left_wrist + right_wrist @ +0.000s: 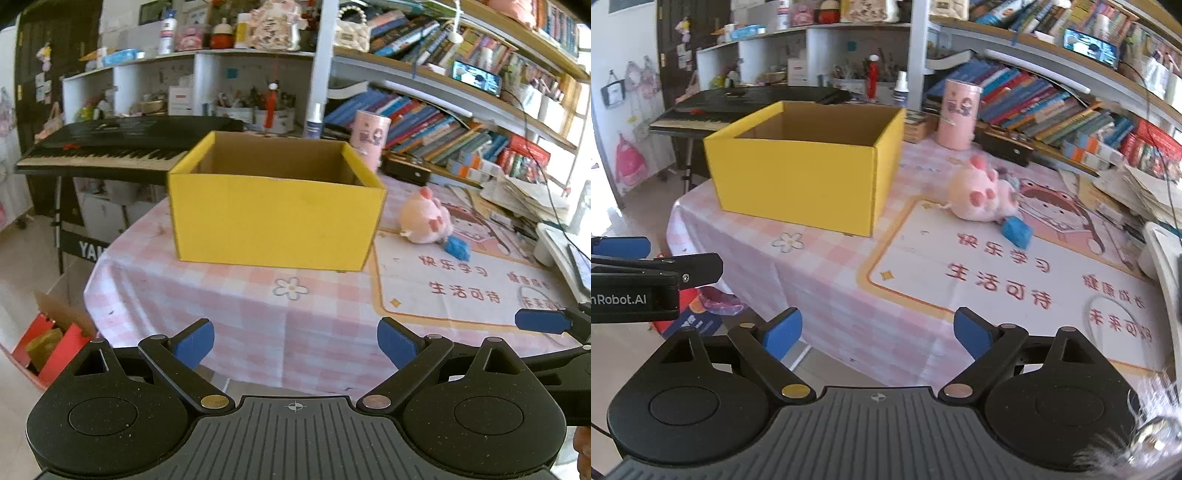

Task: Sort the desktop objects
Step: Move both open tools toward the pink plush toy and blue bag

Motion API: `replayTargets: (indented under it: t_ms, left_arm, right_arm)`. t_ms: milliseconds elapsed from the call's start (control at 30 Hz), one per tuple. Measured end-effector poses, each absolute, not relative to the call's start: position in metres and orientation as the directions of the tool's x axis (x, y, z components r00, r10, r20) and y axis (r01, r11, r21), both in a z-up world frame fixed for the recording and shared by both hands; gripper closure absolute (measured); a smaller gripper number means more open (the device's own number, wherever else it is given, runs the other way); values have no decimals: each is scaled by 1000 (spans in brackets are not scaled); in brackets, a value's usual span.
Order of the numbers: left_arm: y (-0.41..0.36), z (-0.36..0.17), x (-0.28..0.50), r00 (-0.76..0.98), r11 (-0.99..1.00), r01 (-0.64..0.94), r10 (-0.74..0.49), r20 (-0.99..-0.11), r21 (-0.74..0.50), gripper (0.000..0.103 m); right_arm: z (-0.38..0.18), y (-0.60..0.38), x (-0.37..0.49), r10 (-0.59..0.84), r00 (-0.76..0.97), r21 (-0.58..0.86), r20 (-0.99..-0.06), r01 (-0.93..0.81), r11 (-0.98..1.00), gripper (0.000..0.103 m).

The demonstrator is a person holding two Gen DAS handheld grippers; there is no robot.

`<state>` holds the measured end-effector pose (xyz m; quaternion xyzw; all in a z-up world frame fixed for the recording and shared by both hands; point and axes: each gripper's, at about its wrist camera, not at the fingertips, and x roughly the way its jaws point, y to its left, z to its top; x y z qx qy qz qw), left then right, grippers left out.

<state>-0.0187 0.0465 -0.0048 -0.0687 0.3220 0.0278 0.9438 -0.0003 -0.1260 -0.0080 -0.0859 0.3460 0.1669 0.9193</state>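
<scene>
An open yellow cardboard box (275,218) (801,177) stands on the pink checked tablecloth (236,317); what lies inside it is hidden. To its right a pink plush toy (426,219) (982,197) lies on the printed desk mat (997,266), with a small blue block (458,248) (1017,230) touching its near side. My left gripper (295,345) hovers open over the table's near edge, nothing between its blue pads. My right gripper (877,334) is also open and empty, near the front edge. Each view shows the other gripper's blue fingertip (541,321) (622,246) at its side.
A pink cylinder tin (369,138) (958,114) stands behind the box, beside a dark case (1008,146). Books and paper stacks (1145,192) crowd the right side. A black keyboard (110,147) stands beyond the table's left edge, and a red box (48,350) sits on the floor.
</scene>
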Motion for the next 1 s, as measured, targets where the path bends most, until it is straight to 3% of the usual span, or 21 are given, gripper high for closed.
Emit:
replayTargets:
  t_ms: [833,1000]
  left_arm:
    - [-11,-4,21,775,985,96,-162,-611,-140,6]
    - [-23,-2,31,773,978,137,-203,-602,-155,1]
  right_arm:
    - [-12,-194,-1,72,724,-37,-686,-133,990,13]
    - [-11,-203,6,57,726,-46,-686,-121,992,13]
